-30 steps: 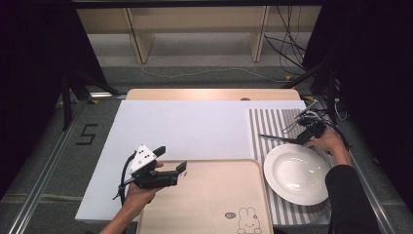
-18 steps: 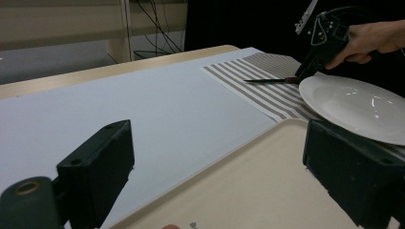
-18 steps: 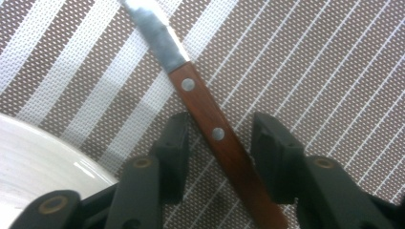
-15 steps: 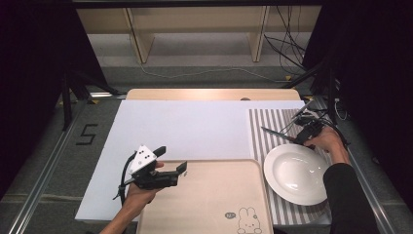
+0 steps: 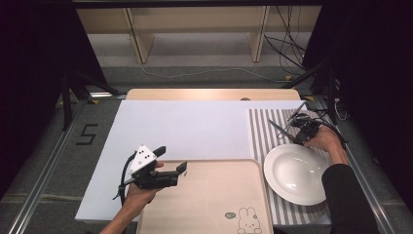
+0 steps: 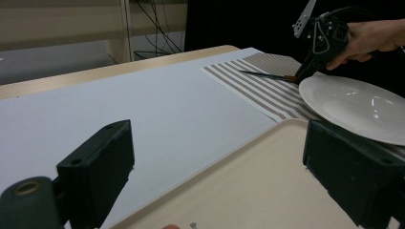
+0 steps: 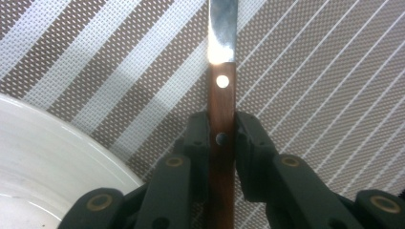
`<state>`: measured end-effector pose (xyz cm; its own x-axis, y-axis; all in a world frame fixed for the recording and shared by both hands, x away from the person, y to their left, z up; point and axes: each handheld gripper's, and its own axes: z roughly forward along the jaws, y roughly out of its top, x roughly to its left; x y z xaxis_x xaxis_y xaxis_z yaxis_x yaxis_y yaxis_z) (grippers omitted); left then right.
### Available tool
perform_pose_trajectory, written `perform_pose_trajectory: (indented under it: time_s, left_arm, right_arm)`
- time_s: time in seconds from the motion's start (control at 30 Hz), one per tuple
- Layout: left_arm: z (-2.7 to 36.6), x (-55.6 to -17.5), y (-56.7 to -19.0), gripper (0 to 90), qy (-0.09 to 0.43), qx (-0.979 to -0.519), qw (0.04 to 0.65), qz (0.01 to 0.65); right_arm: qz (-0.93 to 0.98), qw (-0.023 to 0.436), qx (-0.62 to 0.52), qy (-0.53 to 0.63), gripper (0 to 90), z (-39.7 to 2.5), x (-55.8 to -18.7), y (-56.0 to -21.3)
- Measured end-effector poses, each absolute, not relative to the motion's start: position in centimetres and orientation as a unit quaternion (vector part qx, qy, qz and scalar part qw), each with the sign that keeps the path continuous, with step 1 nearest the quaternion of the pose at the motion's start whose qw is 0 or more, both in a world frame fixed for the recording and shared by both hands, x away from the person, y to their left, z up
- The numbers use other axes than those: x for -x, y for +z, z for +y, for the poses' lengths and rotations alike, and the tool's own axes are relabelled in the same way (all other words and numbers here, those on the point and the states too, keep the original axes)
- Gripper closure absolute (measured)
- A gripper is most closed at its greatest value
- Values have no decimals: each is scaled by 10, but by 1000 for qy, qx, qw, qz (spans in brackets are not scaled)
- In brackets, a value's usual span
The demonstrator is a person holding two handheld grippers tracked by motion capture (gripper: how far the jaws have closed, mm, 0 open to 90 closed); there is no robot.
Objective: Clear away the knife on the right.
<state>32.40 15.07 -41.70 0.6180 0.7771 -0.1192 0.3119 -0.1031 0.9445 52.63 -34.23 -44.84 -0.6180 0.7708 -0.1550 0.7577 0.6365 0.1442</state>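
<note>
We see a white sheet (image 5: 195, 129) covering most of the wooden table (image 5: 209, 94), with a wide bare stretch of it between the two hands. At the near edge sits a beige tray (image 5: 214, 200) printed with a small rabbit, and to its right a striped placemat (image 5: 265, 131) runs along the table's right side, reaching close to that edge. A white plate (image 5: 297, 173) rests on the placemat, just beside the tray's right rim. Our left gripper (image 5: 170, 158) hovers over the tray's far left corner, its jaws spread wide and holding nothing; in the left gripper view its jaws frame the tray's edge and the bare sheet beyond. Our right gripper (image 5: 294, 138) sits at the plate's far rim, clamped on the wooden handle of a knife (image 7: 222, 95). The knife lies low over the placemat, its long axis running from the gripper toward the table's far left, the blade pointing away from the plate. In the right gripper view the handle with its rivets is pinched between both jaws, and the plate's rim curves at the lower left, close beside them.
</note>
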Motion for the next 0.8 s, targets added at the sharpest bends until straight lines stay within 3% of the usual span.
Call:
perform_pose_trajectory:
  time_s: [0.1,0.13,0.4,0.7,0.8]
  left_arm:
    - [151,-324,-417,102,212,-712,550,383]
    - [150,-324,-417,102,212,-712,550,381]
    - [150,-324,-417,102,212,-712,549,382]
    - [150,-323,-417,102,211,-712,551,382]
    - [150,-323,-417,102,212,-713,550,381]
  right_arm:
    - [903,114,-414,29,771,-341,-524,-446]
    - [900,139,-411,21,771,-340,-523,-442]
    - [871,214,-435,75,771,-345,-515,-407]
    - [845,239,-447,173,772,-339,-478,-379]
    - [837,227,-446,223,771,-337,-459,-373]
